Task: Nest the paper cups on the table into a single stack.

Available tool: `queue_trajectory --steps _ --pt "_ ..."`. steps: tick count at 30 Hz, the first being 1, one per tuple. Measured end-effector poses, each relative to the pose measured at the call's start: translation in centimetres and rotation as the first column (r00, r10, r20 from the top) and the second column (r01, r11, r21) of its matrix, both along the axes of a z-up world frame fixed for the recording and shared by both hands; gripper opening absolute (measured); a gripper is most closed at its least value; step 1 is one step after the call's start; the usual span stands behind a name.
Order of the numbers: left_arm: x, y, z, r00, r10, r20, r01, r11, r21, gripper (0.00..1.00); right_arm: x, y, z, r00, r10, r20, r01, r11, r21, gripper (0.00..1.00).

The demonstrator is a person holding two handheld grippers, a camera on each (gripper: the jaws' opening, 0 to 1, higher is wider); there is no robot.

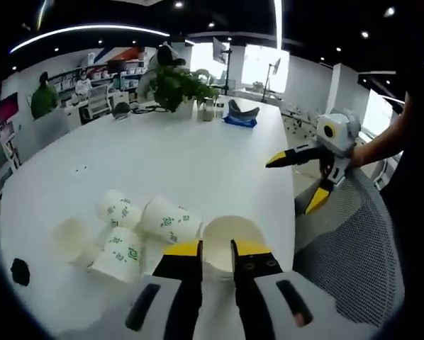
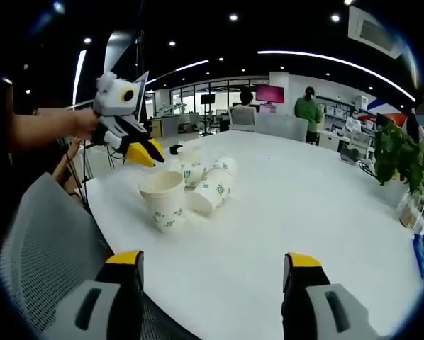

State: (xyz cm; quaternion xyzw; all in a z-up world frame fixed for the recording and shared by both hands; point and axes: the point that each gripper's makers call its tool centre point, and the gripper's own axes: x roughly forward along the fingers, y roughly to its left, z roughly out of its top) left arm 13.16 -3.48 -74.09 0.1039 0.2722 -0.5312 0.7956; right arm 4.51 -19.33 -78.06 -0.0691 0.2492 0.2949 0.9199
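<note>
Several white paper cups with green print lie on the white table (image 1: 162, 156). One cup (image 1: 230, 237) (image 2: 164, 202) stands upright with its mouth up. The others lie on their sides beside it, among them one (image 1: 171, 219) (image 2: 212, 193) touching it and one (image 1: 120, 209) further left. My left gripper (image 1: 217, 249) (image 2: 149, 152) hovers just before the upright cup, its jaws a narrow gap apart with nothing in them. My right gripper (image 2: 215, 261) (image 1: 296, 183) is wide open and empty, held off the table's edge over a chair.
A grey mesh chair (image 1: 354, 241) (image 2: 42, 241) stands at the table's near edge. A potted plant (image 1: 180, 85) (image 2: 400, 152), bottles and a blue item (image 1: 239, 120) sit at the far end. A small black object (image 1: 19, 270) lies near the cups. People are at desks beyond.
</note>
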Motion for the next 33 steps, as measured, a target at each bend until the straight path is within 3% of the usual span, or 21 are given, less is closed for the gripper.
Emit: queue_trajectory --steps 9,16,22,29,33 --pt "1.5 1.9 0.1 0.99 0.144 -0.005 -0.144 0.988 -0.06 0.15 0.0 0.0 0.0 1.0 0.002 -0.003 -0.002 1.0 -0.001 0.81" --pt "2.5 2.7 0.1 0.969 0.244 -0.039 -0.247 0.961 -0.128 0.15 0.0 -0.1 -0.1 1.0 0.001 -0.005 -0.001 1.0 -0.002 0.81" --pt "3.5 3.6 -0.4 0.937 0.336 -0.095 -0.349 0.917 -0.192 0.15 0.0 -0.1 -0.2 1.0 0.001 -0.007 -0.001 1.0 -0.003 0.81" --pt "4.5 4.7 -1.4 0.907 0.402 -0.125 -0.42 0.883 -0.211 0.15 -0.1 0.0 -0.3 1.0 0.005 -0.012 -0.005 1.0 -0.006 0.81" --pt "5.1 5.4 -1.7 0.881 0.452 -0.137 -0.472 0.853 -0.222 0.15 -0.1 0.0 -0.3 1.0 0.006 -0.016 -0.006 1.0 -0.008 0.81"
